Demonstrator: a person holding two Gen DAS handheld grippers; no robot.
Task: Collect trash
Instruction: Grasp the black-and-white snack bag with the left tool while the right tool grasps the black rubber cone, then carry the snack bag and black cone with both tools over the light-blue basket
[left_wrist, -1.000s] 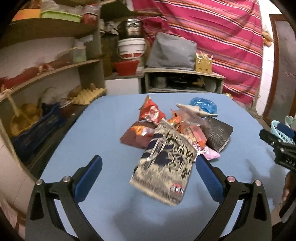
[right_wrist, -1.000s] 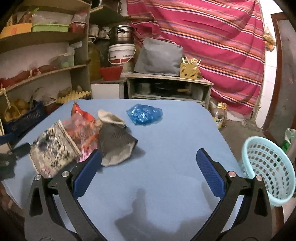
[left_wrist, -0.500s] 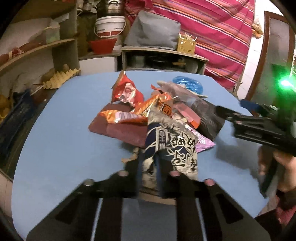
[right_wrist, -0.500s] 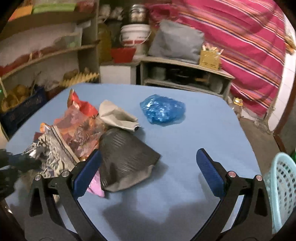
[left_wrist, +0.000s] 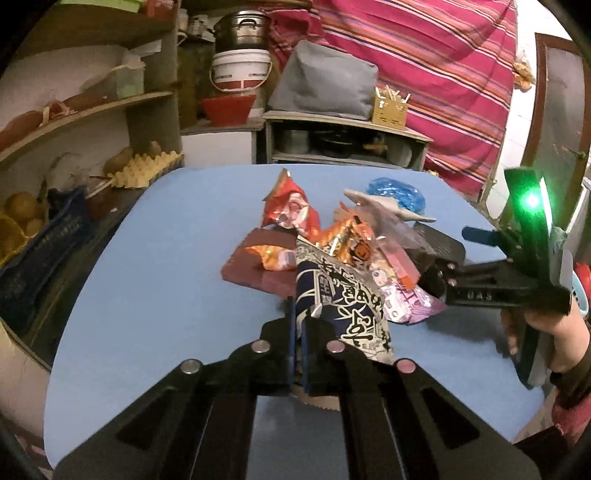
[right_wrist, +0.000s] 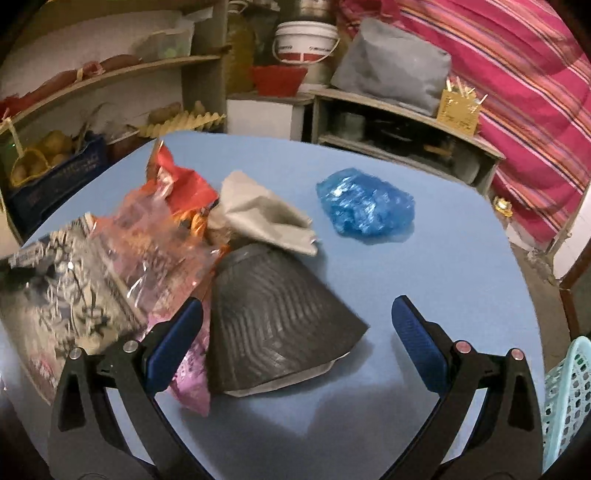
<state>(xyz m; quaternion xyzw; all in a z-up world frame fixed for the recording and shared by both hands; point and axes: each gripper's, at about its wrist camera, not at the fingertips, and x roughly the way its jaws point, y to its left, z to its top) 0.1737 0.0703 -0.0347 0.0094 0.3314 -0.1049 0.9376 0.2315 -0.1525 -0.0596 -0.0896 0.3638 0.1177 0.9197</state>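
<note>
My left gripper (left_wrist: 298, 325) was pinched tight on the near edge of the navy-and-white snack bag (left_wrist: 341, 310), and the bag's far end leaned up against the pile. My right gripper (right_wrist: 295, 332) had its fingers spread wide, with nothing in them. It hung just over the black ridged pouch (right_wrist: 273, 317), one blue pad near the pouch's left edge and the other out over the bare blue table (right_wrist: 461, 266).

I think the job had only just started. All the trash I could see was on the table. The teal basket (right_wrist: 567, 402) sat low past the table's right edge, and I could see only a sliver of it, so I could not tell if anything was inside. One bag was grabbed; the rest was left to pick up.

The snack bag looked thin, shiny and crinkly, with a zigzag cut along its bottom. The red wrapper (left_wrist: 290, 210) stood up crumpled and pointy at the back. The orange wrapper (left_wrist: 343, 240) was wrinkled foil. A see-through bag (right_wrist: 155, 251) lay soft and floppy on top. A pink packet (right_wrist: 192, 384) peeked out beneath the black pouch, which was flat and fan-shaped with wavy lines. The beige wrapper (right_wrist: 258, 218) was folded and dull. The blue plastic bag (right_wrist: 364, 201) lay by itself, scrunched into a glossy lump.
</note>
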